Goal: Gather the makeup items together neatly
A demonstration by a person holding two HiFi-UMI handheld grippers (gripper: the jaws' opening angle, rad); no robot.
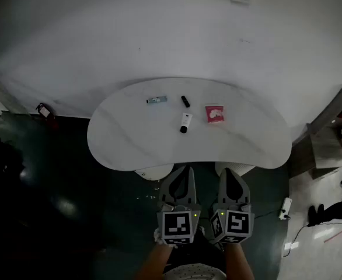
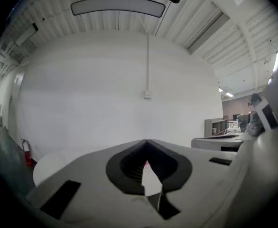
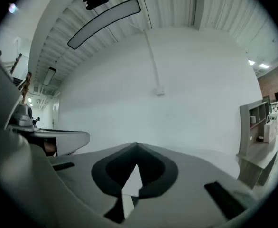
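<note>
At the bottom centre of the head view, the left gripper (image 1: 184, 171) and right gripper (image 1: 231, 172) sit side by side, each with jaws closed tip to tip on nothing, just short of the near edge of the white table (image 1: 130, 139). The makeup items lie apart on the table's far half: a white tube with a black cap (image 1: 185, 122) nearest, a red packet (image 1: 214, 114) to its right, then a small black item (image 1: 185, 101) and a pale blue tube (image 1: 156, 100) furthest left.
</note>
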